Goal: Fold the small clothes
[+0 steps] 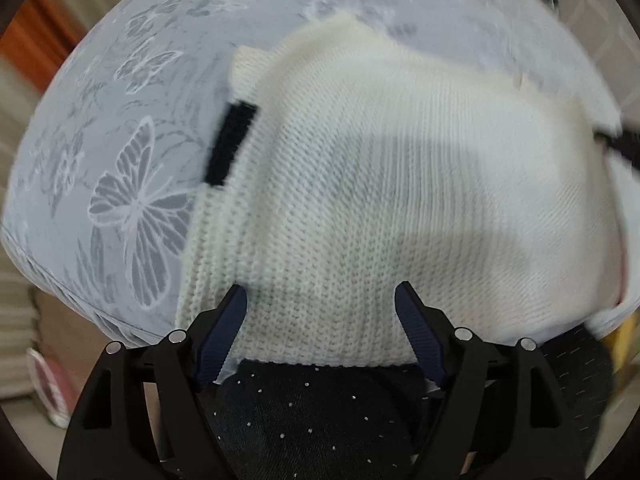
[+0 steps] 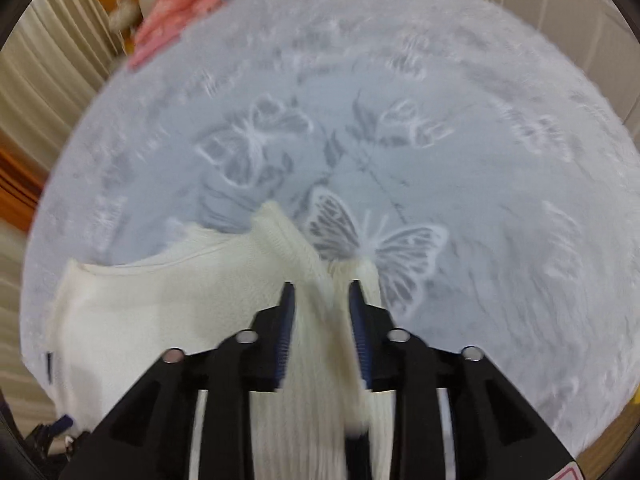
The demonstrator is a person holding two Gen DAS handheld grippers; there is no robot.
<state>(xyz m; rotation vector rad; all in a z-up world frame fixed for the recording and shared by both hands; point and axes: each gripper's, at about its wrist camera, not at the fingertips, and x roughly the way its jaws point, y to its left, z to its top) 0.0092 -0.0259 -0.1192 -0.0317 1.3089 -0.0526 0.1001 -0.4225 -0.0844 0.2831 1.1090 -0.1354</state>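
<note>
Cream knit (image 1: pixel 380 184) on butterfly-print bedspread (image 2: pixel 400 128); blurry curtains, maybe.

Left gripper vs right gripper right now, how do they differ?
Left gripper stands wide open above the sweater, pads off the knit; right gripper is much narrower, with a sweater fold between its fingers. Whether the right pinches it is unclear. Both point down at the sweater on the butterfly sheet.
</note>
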